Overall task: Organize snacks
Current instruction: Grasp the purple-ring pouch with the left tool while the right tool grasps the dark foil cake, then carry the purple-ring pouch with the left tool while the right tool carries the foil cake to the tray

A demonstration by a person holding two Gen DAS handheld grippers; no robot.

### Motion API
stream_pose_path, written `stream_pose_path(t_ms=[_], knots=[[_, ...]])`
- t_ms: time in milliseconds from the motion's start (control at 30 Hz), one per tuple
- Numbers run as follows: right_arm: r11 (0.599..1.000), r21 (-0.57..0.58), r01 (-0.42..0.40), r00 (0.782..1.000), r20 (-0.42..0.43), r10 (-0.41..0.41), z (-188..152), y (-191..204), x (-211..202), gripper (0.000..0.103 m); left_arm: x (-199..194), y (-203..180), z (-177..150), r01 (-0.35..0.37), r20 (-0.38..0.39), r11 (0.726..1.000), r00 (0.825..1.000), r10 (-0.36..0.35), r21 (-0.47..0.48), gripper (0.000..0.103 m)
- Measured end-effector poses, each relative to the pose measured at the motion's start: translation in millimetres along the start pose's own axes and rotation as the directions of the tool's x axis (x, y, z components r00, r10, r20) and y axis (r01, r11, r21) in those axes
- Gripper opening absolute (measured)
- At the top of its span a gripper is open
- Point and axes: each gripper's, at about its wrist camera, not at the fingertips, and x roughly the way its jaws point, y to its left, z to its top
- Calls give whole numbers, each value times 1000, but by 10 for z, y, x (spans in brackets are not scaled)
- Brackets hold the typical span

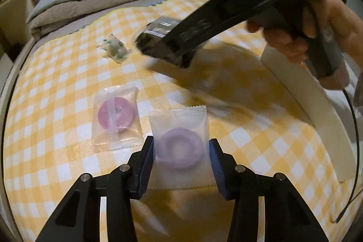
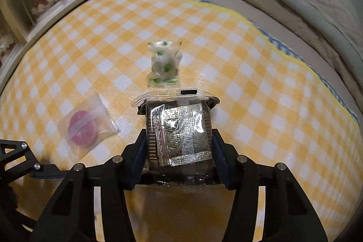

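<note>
Item: purple ring candy packet (image 1: 180,149), lengthwise between my left claw (image 1: 180,165), clamped; right claw (image 2: 179,146) clamps foil packet (image 2: 180,133).

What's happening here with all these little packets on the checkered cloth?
A person is sorting snacks with a hand-held claw in each hand. The right claw is clamped on a silver foil packet, held above the yellow checkered cloth. The left claw straddles a clear packet with a purple ring. A pink candy packet and a green-dotted wrapper lie loose on the cloth.
</note>
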Motion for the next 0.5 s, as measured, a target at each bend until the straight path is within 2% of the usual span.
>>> stream_pose_path(t_ms=[200, 300, 500], knots=[[998, 59, 20, 998, 55, -23, -124, -90, -496, 54, -393, 69, 102, -36, 71, 991, 996, 45, -126, 46], [996, 87, 37, 996, 75, -43, -208, -121, -786, 54, -761, 51, 24, -49, 96, 981, 993, 69, -190, 45], [983, 171, 65, 989, 118, -85, -367, -202, -1399, 54, -1311, -20, 80, -37, 162, 952, 983, 90, -303, 45]])
